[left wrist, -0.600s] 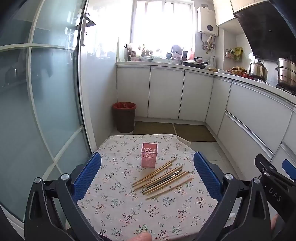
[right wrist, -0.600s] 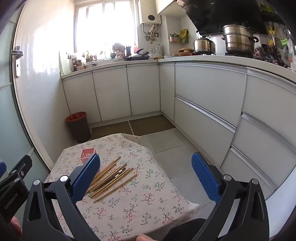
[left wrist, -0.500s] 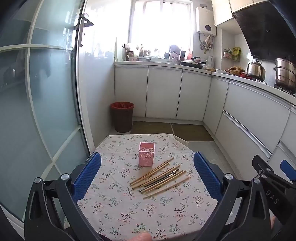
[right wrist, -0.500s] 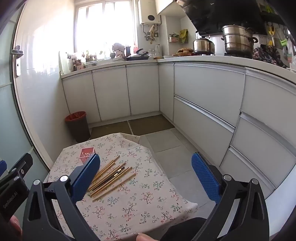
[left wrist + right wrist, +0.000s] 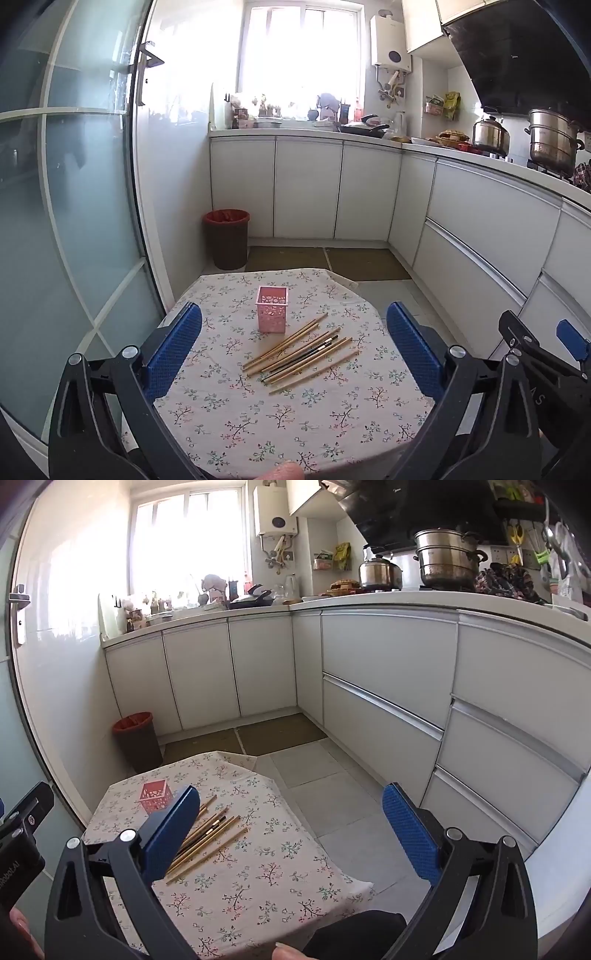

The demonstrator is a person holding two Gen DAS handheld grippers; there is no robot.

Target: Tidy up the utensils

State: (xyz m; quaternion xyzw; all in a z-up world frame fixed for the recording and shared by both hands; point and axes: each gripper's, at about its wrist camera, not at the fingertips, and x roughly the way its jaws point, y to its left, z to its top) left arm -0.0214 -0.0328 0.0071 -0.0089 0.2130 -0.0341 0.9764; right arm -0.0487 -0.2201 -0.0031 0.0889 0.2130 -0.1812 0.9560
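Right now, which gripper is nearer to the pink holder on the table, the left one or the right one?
Left, as far as these views show. The left gripper is aimed straight at the pink holder, open above the table. The right gripper points past the table's right side, with the holder far left.

Bin [image 5: 226, 239], 2 steel pots [image 5: 447, 559]

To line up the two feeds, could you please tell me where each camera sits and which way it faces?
Left wrist: on the left gripper, facing the floral-cloth table, square pink perforated holder and loose wooden chopsticks; the right gripper shows at the edge.
Right wrist: on the right gripper, angled toward the white cabinets.
Both show table, holder, chopsticks.
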